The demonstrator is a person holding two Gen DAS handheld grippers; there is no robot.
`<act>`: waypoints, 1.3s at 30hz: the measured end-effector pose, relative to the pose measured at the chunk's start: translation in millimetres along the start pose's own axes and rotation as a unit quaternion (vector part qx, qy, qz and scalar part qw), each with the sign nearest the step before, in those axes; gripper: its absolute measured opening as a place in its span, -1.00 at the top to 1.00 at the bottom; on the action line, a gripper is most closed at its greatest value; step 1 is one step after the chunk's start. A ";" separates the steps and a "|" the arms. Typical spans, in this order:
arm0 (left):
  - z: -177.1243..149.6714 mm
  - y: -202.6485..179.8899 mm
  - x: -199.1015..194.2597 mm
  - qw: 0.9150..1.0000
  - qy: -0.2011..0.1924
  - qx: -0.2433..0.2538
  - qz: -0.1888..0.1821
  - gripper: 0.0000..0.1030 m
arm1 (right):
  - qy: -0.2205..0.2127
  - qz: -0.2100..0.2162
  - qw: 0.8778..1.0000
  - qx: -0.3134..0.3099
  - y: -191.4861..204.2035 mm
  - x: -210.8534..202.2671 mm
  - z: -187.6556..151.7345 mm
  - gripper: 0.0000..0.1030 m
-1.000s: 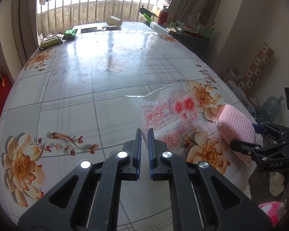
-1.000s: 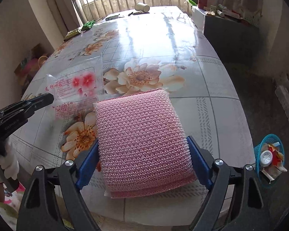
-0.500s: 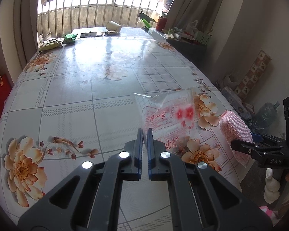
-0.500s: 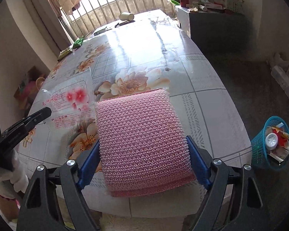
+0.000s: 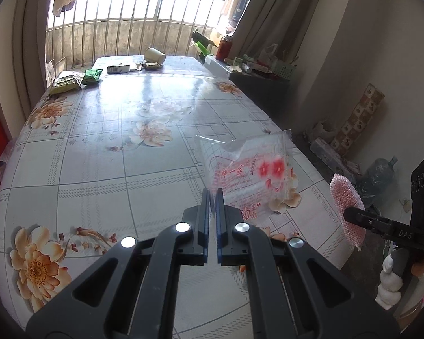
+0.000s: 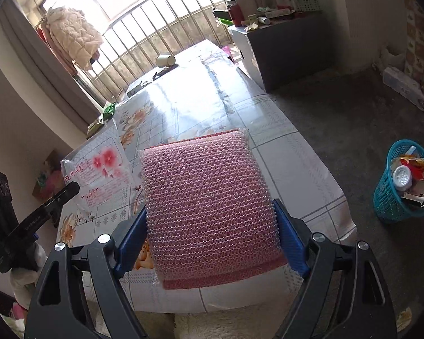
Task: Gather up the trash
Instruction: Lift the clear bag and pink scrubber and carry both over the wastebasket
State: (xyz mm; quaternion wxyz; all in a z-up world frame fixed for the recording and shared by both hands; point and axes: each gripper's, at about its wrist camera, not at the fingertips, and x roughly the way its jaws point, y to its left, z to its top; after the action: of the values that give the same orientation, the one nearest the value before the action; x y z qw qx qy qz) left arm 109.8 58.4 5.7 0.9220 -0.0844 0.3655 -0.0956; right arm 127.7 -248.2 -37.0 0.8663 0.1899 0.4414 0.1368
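Note:
A clear plastic bag printed with red flowers hangs above the flowered table, and my left gripper is shut on its lower left corner. The right wrist view shows the same bag held upright by the left gripper at the left. My right gripper is shut on a pink mesh scouring pad in clear wrap, its blue pads pressing both sides. In the left wrist view the pad and the right gripper sit off the table's right edge.
A blue mesh basket with trash in it stands on the floor right of the table. At the table's far end lie a tipped paper cup and green packets. A dark cabinet stands by the window.
The left gripper has risen, lifting the bag off the table. The right gripper with the pad has rolled and shifted right, bringing more floor and the basket into view.

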 end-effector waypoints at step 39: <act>16.4 -377.2 174.9 0.940 0.167 0.206 -0.212 0.96 | -0.191 -0.103 0.886 0.411 -342.6 -150.4 -117.6 -0.57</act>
State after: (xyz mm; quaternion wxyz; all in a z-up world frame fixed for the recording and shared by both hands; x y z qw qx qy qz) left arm 202.9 -346.7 -12.4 0.8031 0.0487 0.4603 -0.3752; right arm -30.7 -589.6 -147.3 0.7877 0.5046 0.3009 -0.1854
